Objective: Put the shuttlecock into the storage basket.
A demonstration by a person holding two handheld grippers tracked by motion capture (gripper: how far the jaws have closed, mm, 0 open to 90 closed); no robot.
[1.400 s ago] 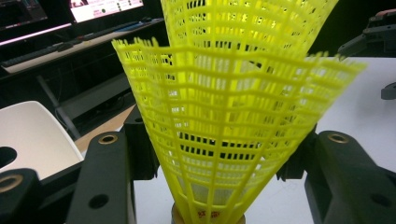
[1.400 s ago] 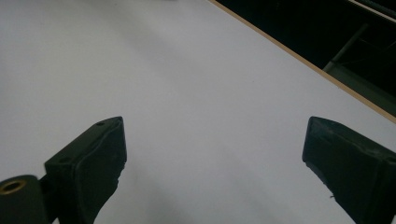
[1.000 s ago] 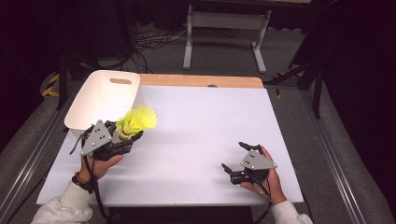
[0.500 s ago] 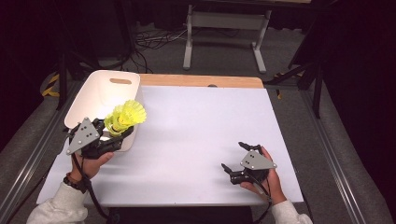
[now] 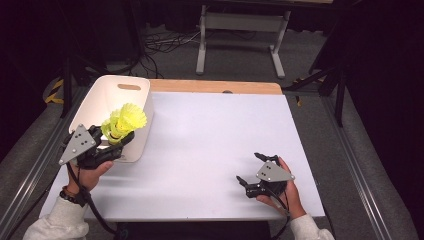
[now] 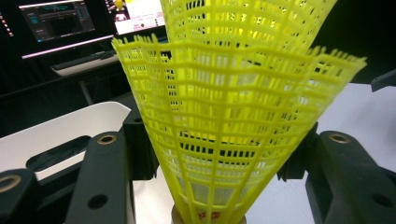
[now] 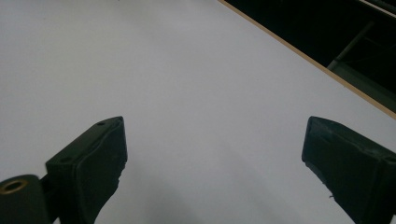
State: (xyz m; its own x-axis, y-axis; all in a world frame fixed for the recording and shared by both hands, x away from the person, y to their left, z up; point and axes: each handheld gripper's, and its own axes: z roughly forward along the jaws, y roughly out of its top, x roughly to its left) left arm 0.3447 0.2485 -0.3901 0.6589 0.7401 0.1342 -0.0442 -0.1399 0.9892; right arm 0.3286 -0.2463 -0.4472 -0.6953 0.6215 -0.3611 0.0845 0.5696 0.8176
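right tongs [image 5: 251, 168]: jaws wide apart, hold nothing, low over bare bench [image 5: 210, 140] | left tongs [image 5: 116, 141]: clamped on stacked yellow shuttlecocks [image 5: 123, 121], skirts pointing away | white bin [image 5: 107, 100]: just beyond, its rim under the shuttlecocks

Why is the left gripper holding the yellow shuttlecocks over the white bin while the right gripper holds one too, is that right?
Not quite. The right gripper holds nothing: the right gripper view shows its jaws wide apart over the bare white table. The rest is right: the left gripper holds the yellow shuttlecocks at the white bin, as the high view shows.
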